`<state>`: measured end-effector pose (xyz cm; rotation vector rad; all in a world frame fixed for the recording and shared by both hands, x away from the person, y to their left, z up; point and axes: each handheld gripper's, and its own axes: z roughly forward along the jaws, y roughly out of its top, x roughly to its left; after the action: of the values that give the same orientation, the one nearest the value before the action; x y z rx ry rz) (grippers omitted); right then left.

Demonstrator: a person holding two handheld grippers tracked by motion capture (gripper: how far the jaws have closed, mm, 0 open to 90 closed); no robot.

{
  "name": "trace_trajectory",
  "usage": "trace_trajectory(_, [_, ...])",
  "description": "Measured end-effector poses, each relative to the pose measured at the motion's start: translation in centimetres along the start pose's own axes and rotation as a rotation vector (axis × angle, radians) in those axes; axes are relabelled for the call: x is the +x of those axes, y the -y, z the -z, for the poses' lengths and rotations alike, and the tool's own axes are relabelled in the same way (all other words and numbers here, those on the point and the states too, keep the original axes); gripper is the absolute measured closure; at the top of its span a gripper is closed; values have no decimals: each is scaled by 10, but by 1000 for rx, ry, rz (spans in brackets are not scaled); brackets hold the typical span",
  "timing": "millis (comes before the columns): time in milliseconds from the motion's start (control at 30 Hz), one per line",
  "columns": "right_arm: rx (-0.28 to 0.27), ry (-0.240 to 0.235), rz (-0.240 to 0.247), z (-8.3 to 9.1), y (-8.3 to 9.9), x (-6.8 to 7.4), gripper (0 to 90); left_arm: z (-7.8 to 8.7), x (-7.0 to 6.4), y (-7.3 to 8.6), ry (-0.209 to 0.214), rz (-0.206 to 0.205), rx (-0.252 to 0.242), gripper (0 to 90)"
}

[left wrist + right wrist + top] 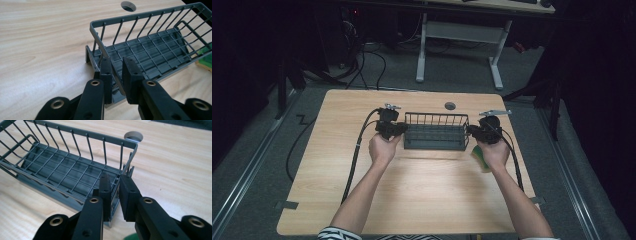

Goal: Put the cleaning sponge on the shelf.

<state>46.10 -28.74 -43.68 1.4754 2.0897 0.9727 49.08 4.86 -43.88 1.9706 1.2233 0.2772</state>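
A dark grey wire basket (pixel 434 131) stands on the wooden table (pixel 362 200), a little behind its middle. My left gripper (pixel 401 129) is at the basket's left end. In the left gripper view its jaws (pixel 117 72) are closed around the end rim wire of the basket (pixel 150 50). My right gripper (pixel 471 131) is at the right end, and its jaws (pixel 113 187) clamp that end's wire frame in the same way. The basket (pixel 62 167) holds nothing and has a solid tray under its grid.
A green and yellow sponge (pixel 480 159) lies on the table under my right hand, beside the basket's right end. A round cable hole (pixel 450 106) sits behind the basket. Cables trail off both grippers toward the table's edges. A white desk frame (pixel 459 45) stands beyond the table.
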Motion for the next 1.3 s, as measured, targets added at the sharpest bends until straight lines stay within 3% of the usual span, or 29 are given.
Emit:
trace_trajectory(133, [16, -4, 26, 7, 4, 8, 808, 8, -1, 7, 3, -8, 4, 793])
trace_trajectory(300, [-7, -34, 52, 17, 17, 16, 805, 19, -2, 20, 16, -16, -4, 790])
trace_trajectory(467, [-5, -56, 44, 23, 23, 20, 804, 30, -9, 32, 0, -51, -20, 788])
trace_trajectory(733, [-3, -84, 67, 36, 35, 32, 804, 46, -10, 50, 27, -38, -31, 793])
trace_trajectory(867, [-1, -96, 86, 40, 38, 38, 804, 52, -11, 54, 18, -46, -27, 792])
trace_trajectory(1067, [-49, -117, 84, 46, 51, 40, 796, 60, -12, 65, 34, -46, -44, 786])
trace_trajectory(1167, [-47, -131, 70, 46, 52, 39, 755, 61, -12, 66, 36, -53, -53, 778])
trace_trajectory(1300, [-86, -109, 57, 54, 53, 38, 608, 66, -9, 71, 37, -42, -104, 563])
